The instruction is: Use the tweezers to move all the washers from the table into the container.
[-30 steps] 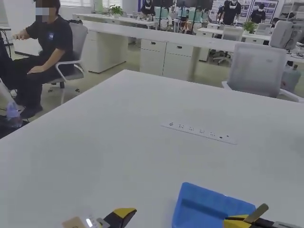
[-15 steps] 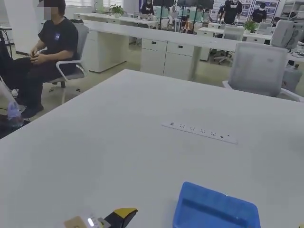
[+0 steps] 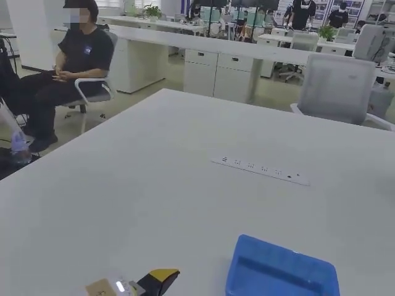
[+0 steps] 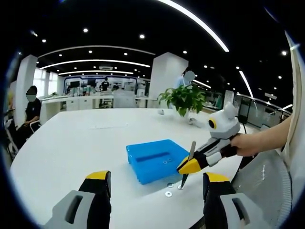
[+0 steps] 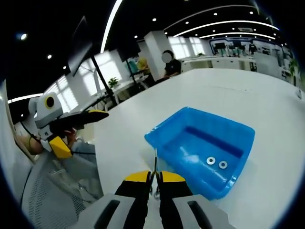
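- left gripper: jaws spread wide with nothing between them, aimed across the table at the container.
- right gripper: jaws drawn close together and clamped on the tweezers. In the left gripper view it enters from the right, carried in a hand.
- tweezers: thin metal pair standing steeply, tips down at the table surface, just beside the container's near side. Whether the tips hold a washer cannot be told.
- container: shallow blue rectangular tray, open-topped, resting on the white table.
- washers in the container: two small metal rings lying flat on the tray floor, close to each other but not touching.
- washers on the table: at least two, lying flat just outside the container, near the tweezers' tips.
- power strip: white, flat on the table, well beyond the container in the head view.
- potted plant: green, on the far part of the table in the left gripper view.
- seated person: dark clothing, on an office chair past the table's far left corner.
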Tool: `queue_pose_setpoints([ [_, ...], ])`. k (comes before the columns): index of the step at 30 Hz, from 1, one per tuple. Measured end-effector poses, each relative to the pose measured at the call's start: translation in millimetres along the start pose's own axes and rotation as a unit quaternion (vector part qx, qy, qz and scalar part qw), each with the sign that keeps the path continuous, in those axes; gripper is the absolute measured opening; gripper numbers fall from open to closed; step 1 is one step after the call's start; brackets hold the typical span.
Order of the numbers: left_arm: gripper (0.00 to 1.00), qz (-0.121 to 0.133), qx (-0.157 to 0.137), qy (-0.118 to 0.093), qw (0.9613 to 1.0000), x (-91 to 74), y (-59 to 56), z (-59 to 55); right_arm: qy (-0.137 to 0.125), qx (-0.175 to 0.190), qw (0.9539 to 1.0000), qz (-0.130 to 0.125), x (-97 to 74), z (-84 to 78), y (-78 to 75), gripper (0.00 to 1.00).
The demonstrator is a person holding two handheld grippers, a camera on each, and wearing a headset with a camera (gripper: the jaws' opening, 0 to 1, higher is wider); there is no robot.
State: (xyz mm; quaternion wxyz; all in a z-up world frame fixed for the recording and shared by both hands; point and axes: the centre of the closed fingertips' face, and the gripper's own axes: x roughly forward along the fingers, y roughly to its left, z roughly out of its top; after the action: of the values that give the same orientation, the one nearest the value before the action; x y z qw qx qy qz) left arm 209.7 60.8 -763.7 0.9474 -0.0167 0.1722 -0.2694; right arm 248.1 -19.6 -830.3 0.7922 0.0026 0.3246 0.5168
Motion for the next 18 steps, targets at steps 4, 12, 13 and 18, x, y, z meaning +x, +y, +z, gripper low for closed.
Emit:
queue_pose_setpoints([
  [4, 0.8, -0.001, 0.003, 0.003, 1.0, 0.6, -0.5, -0.8, 0.01, -0.012, 0.9999, -0.001, 1.0, -3.1, 0.7, 0.04],
  [12, 0.8, -0.001, 0.003, 0.003, 1.0, 1.0, -0.3, -0.8, 0.013, -0.023, 0.9997, 0.002, 0.9, -4.6, 3.4, 0.04],
  [13, 0.8, -0.001, 0.004, 0.003, 1.0, 1.1, -0.5, -1.0, 0.013, -0.023, 0.9996, 0.002, 0.8, -4.4, 3.9, 0.04],
  [18, 0.8, 0.0, 0.004, 0.004, 1.0, 1.2, -0.4, -1.1, 0.017, -0.032, 0.9993, 0.008, 1.6, -7.7, 9.6, 0.04],
])
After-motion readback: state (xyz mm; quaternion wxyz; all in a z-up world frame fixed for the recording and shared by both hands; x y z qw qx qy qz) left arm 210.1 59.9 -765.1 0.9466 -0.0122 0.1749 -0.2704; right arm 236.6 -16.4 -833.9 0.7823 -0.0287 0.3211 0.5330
